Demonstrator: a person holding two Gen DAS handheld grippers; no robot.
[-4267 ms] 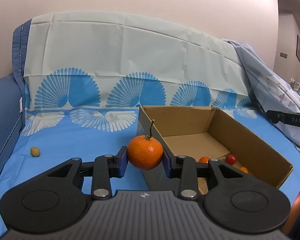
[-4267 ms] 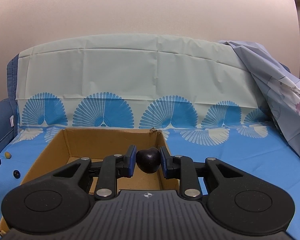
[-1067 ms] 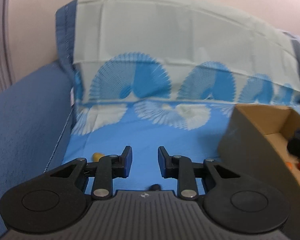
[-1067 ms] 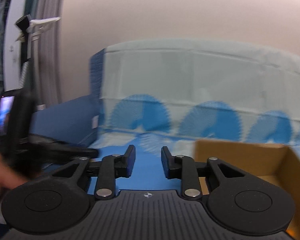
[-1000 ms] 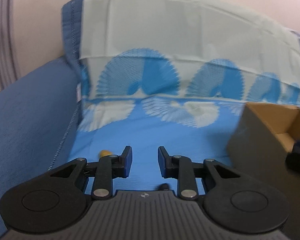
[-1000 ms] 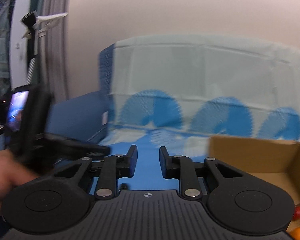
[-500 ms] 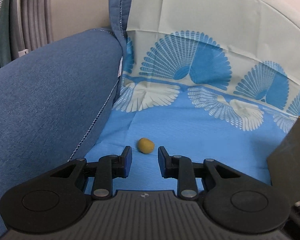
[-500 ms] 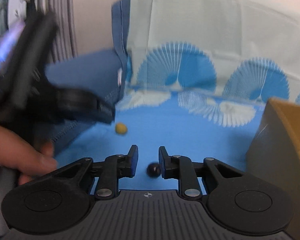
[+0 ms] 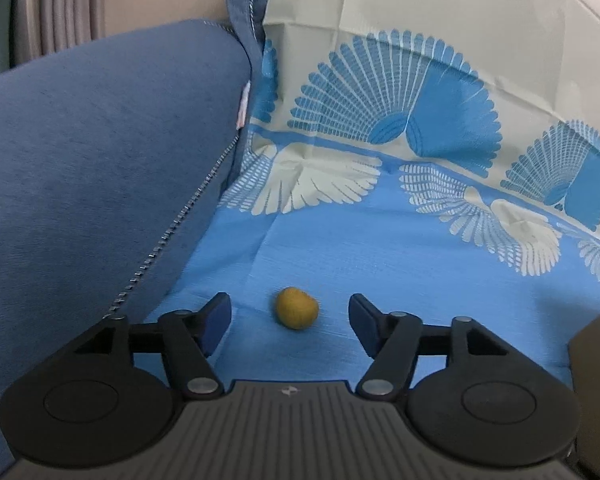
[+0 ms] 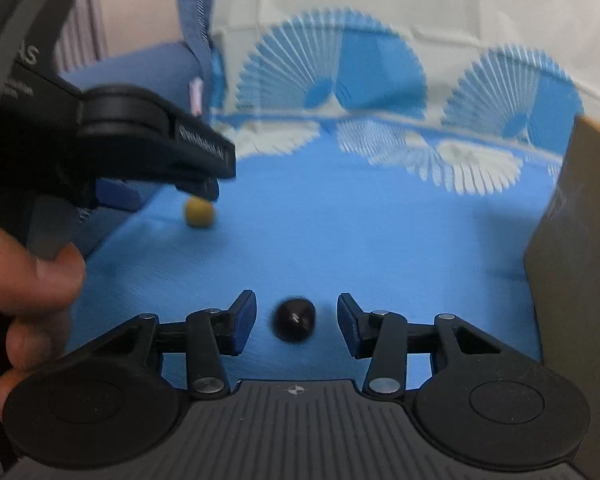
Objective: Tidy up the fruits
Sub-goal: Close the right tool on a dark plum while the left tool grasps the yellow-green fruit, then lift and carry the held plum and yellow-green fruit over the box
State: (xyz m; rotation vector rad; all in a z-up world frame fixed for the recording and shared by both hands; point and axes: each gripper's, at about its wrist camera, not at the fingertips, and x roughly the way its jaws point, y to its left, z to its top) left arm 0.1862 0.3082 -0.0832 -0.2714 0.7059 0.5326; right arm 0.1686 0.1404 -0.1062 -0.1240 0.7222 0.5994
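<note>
Now: left gripper (image 9: 290,312) opening around yellow fruit (image 9: 297,307); right gripper (image 10: 296,316) opening around dark fruit (image 10: 294,319)

The olive (image 10: 199,211) lies on the cloth (image 10: 360,240), behind the plum (image 10: 294,319); the box (image 10: 576,240) stands right of both.

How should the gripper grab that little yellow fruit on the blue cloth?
Pinch the yellow fruit across its round middle, coming down from above and in front. It sits free on the blue cloth, already centred between the left gripper's opening jaws.
</note>
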